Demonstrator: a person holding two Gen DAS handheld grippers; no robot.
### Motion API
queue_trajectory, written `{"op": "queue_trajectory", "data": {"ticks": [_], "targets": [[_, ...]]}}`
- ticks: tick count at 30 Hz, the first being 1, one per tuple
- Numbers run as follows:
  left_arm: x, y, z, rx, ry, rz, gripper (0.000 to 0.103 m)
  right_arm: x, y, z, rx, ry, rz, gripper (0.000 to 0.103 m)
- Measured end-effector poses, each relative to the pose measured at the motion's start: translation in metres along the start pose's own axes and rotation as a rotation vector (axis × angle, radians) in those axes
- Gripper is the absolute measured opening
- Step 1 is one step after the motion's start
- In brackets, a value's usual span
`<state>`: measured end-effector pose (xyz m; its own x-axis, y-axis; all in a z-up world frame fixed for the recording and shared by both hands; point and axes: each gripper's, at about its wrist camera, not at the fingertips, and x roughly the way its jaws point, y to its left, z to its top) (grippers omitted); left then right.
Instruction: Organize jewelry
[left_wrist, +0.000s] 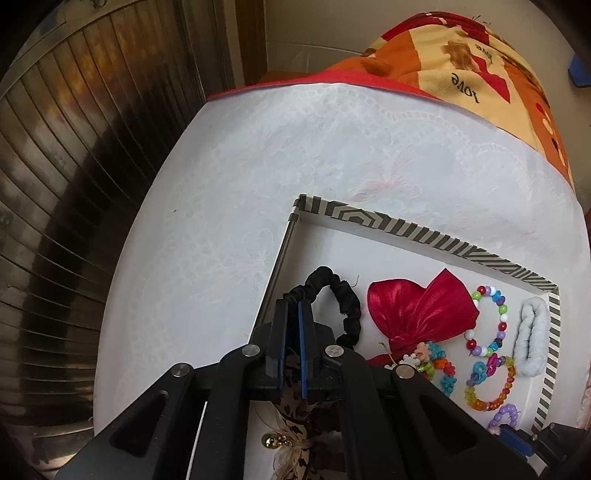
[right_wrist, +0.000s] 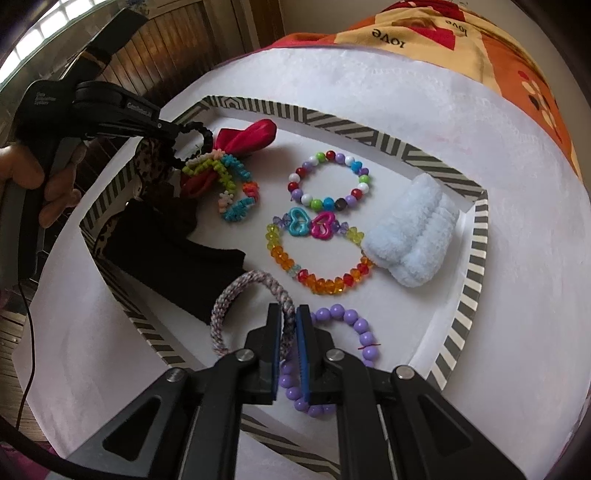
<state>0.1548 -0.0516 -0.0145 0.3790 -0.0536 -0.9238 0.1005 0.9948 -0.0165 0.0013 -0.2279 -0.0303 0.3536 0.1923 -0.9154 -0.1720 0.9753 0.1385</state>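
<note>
Left wrist view: the left gripper (left_wrist: 291, 306) has its blue-padded jaws pressed together on the black ruched fabric scrunchie (left_wrist: 338, 295), pinching one end of the loop. The rest of the loop arcs away to the right of the jaws and lies just inside the near-left wall of the shallow white tray with a grey-and-white striped rim (left_wrist: 406, 227). A red satin bow (left_wrist: 417, 306) sits just right of the scrunchie, deeper in the tray. The tray rests on a white lace cloth (left_wrist: 240, 177) with an orange and red patterned blanket (left_wrist: 461, 62) beyond it; dark wood panelling stands off to the left.

Right wrist view: the right gripper (right_wrist: 288, 325) is closed on the grey-pink braided cord band (right_wrist: 229, 295), which loops away to the left of the jaws, near the tray's front wall. A lilac round-bead bracelet (right_wrist: 354, 328) lies just right of the jaws, free of them. Further in lie an amber faceted-bead bracelet (right_wrist: 317, 273), a multicolour round-bead bracelet (right_wrist: 328, 181) and a pale blue fluffy scrunchie (right_wrist: 413, 236). The far-left corner shows a hand (right_wrist: 40, 177) holding the left gripper's handle.

Each gripper appears to have its own piece already over the tray; a release would probably leave both inside it.
</note>
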Motion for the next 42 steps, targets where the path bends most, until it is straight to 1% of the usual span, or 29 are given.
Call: {"op": "queue_trajectory", "data": {"ticks": [1,2,3,5,6,7,8,15,21,23,25,28,33,37,42], "targets": [[0.0,0.001,0.0,-0.003,0.0,-0.001,0.0,0.0,0.0,-0.001,0.007,0.001,0.0,0.009],[-0.001,0.001,0.0,-0.007,0.001,0.0,0.0,0.0,-0.001,-0.001,0.014,0.001,0.006,0.012],[-0.002,0.002,0.0,-0.01,-0.001,0.0,0.003,0.0,-0.002,-0.001,0.025,-0.003,0.013,0.015],[-0.007,0.001,-0.002,-0.011,-0.003,-0.011,0.008,-0.004,-0.005,-0.002,0.05,-0.012,0.024,0.027],[-0.009,0.001,-0.003,-0.009,-0.006,-0.011,0.01,-0.007,-0.006,-0.003,0.061,-0.019,0.028,0.03],[-0.013,0.001,-0.005,-0.006,-0.015,-0.005,0.011,-0.01,-0.007,-0.004,0.074,-0.03,0.033,0.035],[-0.017,0.0,-0.006,-0.003,-0.021,-0.002,0.011,-0.015,-0.008,-0.004,0.086,-0.046,0.039,0.037],[-0.052,0.001,-0.021,-0.013,-0.079,-0.007,0.011,-0.046,-0.013,-0.009,0.154,-0.127,0.052,0.043],[-0.089,-0.003,-0.049,0.005,-0.136,-0.021,0.011,-0.077,-0.005,-0.014,0.204,-0.206,0.038,0.05],[-0.099,-0.005,-0.058,0.005,-0.145,-0.036,0.011,-0.085,-0.001,-0.015,0.214,-0.227,0.026,0.054],[-0.108,-0.007,-0.067,0.006,-0.15,-0.043,0.011,-0.093,0.004,-0.016,0.224,-0.248,0.016,0.055],[-0.121,-0.01,-0.079,0.005,-0.164,-0.052,0.011,-0.102,0.011,-0.02,0.236,-0.264,-0.016,0.059],[-0.142,-0.01,-0.101,0.012,-0.191,-0.06,0.01,-0.113,0.021,-0.026,0.256,-0.293,-0.043,0.06],[-0.156,-0.011,-0.114,0.034,-0.218,-0.05,0.01,-0.119,0.032,-0.032,0.252,-0.312,-0.066,0.062],[-0.169,-0.011,-0.126,0.044,-0.244,-0.053,0.01,-0.128,0.042,-0.039,0.251,-0.326,-0.083,0.064]]}}
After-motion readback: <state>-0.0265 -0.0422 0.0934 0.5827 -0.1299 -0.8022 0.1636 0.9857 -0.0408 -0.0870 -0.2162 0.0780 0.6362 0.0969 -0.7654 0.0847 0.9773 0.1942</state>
